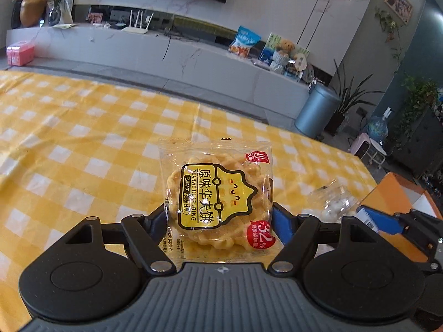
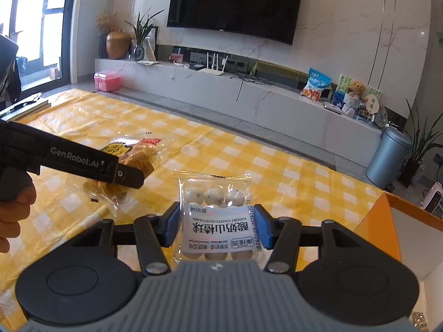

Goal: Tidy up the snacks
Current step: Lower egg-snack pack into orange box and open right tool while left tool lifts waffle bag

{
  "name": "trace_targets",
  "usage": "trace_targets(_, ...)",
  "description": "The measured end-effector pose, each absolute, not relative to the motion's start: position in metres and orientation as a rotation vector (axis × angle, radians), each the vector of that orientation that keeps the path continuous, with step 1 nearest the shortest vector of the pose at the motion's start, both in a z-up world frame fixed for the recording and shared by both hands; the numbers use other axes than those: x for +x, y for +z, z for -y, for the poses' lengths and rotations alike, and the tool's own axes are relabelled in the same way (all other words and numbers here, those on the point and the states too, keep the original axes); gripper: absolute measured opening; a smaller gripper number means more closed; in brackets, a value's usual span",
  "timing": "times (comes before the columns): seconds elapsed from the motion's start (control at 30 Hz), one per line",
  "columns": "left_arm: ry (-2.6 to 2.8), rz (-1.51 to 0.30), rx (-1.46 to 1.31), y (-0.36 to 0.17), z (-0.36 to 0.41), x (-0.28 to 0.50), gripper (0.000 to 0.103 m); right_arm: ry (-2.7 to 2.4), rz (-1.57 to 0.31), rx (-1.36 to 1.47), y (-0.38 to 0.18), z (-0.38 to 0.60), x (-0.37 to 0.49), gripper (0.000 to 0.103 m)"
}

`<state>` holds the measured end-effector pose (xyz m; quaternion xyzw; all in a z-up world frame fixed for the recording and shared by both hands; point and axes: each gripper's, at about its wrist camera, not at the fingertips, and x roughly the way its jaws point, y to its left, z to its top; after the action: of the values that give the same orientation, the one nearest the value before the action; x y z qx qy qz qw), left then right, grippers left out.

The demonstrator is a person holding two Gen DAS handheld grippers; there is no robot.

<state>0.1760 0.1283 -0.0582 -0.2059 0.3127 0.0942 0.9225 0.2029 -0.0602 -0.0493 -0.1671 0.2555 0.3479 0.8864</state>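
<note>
The waffle packet (image 1: 218, 202) is a clear, glossy plastic pouch with crimped ends, holding a round golden waffle cake with a scalloped edge under a yellow label with black characters and a small smiling face, plus a red round badge at one corner. It sits between the blue-padded fingers of the left claw (image 1: 221, 221), which is closed onto its two sides and carries it above the yellow-and-white checked cloth of the surface (image 1: 83, 144). The hawthorn ball packet (image 2: 217, 221) is also a clear pouch, showing rows of small, pale, speckled balls above and below a white label with black lettering. The right claw (image 2: 217, 225) has narrowed onto it, blue pads pressing the pouch's left and right edges, and holds it over the same checked cloth. In the right wrist view the left claw's black arm reaches in from the left with the waffle packet in it, and the person's hand (image 2: 12, 210) shows at the frame's edge. An orange box (image 2: 387, 221) with a pale inside stands at the right, near the hawthorn ball packet. The cloth lies soft and slightly wrinkled; the claw bodies are matte black with ribbed grey housing.
</note>
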Motion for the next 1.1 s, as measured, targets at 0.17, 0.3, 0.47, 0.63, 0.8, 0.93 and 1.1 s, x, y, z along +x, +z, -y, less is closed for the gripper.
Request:
trace_targets(0.17,0.175,-0.615,-0.389,-0.037,-0.118,0.167,0.086,0.732,-0.520,-0.365,-0.041,0.064,0.188,0.054)
trace_targets(0.3,0.172,-0.594,-0.355,-0.024,-0.114,0.156,0.086,0.720,-0.492,-0.365,-0.028,0.067,0.171,0.054)
trace_targets(0.47,0.156,-0.562,-0.350,0.001,-0.106,0.142,0.086,0.675,-0.426,-0.346,-0.004,0.086,0.149,0.054)
trace_targets(0.63,0.109,-0.498,-0.336,0.034,-0.085,0.135,0.086,0.571,-0.329,-0.305,0.033,0.133,0.125,0.054)
trace_targets(0.8,-0.018,-0.484,-0.345,0.050,-0.053,0.143,0.086,0.469,-0.271,-0.289,0.075,0.198,0.112,0.055)
trace_targets(0.93,-0.083,-0.494,-0.332,0.050,-0.028,0.161,0.086,0.337,-0.273,-0.325,0.089,0.247,0.117,0.055)
trace_targets(1.1,-0.140,-0.539,-0.322,0.037,-0.001,0.189,0.086,0.264,-0.384,-0.284,0.083,0.301,0.149,0.055)
